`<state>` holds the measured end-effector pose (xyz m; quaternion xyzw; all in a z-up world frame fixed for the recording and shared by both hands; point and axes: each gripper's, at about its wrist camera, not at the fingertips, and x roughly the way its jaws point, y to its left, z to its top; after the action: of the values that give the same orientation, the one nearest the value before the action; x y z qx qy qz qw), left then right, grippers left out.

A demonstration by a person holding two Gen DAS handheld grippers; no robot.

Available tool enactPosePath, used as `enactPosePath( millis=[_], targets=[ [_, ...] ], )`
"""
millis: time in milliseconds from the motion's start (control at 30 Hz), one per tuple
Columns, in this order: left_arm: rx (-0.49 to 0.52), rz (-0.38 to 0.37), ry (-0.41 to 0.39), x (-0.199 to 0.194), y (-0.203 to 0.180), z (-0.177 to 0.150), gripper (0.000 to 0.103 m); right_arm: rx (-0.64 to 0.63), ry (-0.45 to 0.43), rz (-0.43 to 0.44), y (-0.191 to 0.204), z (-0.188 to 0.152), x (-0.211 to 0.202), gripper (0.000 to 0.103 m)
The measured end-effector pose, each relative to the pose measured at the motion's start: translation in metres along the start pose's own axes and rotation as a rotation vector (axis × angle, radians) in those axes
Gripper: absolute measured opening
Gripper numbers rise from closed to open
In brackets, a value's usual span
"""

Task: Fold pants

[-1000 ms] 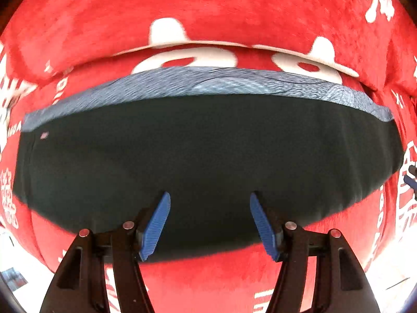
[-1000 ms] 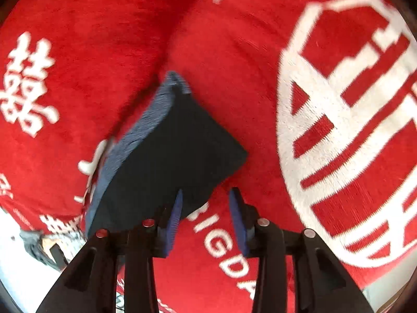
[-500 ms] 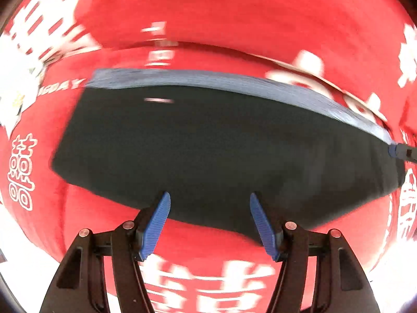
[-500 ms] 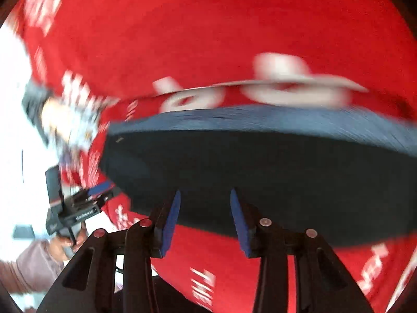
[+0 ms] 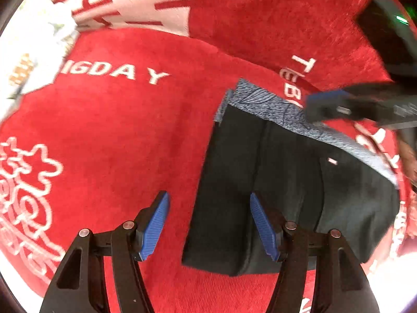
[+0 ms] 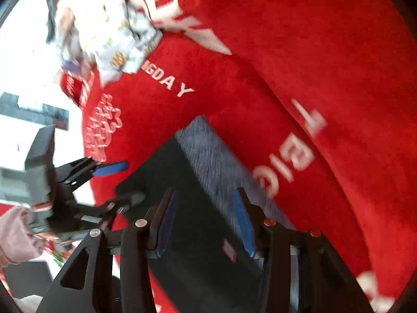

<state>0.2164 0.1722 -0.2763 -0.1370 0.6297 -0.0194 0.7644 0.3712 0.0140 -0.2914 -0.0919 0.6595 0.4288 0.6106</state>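
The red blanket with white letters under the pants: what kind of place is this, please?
Probably a home, likely a bed: the plush red blanket with "BIGDAY" lettering lies in soft folds, folded dark pants rest on it, and crumpled laundry lies at its edge.

Setting appears domestic, likely a bedroom or living area; the work surface is a plush red blanket [image 5: 130,135] woven with white "BIGDAY" lettering and festive motifs; a crumpled patterned cloth [image 6: 112,34] lies at its edge; exact room undetermined.
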Motion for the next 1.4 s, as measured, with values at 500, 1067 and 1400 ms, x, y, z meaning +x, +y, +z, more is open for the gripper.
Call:
enactPosePath(
  millis=[500, 1067, 1400],
  targets=[
    [0.023, -0.140, -0.006, -0.006, 0.017, -0.015, 0.030, -0.096, 0.127, 0.078, 0.027, 0.044, 0.026, 0.005],
    [0.066, -0.022, -0.045, 0.003, -0.070, 0.027, 0.069, 0.336, -0.084, -0.070, -0.024, -0.054, -0.024, 0.033],
    [0.067, 0.181, -0.049, 0.026, -0.079, 0.054, 0.081, 0.652, -0.244, -0.315, -0.119, -0.121, -0.048, 0.027]
  ],
)
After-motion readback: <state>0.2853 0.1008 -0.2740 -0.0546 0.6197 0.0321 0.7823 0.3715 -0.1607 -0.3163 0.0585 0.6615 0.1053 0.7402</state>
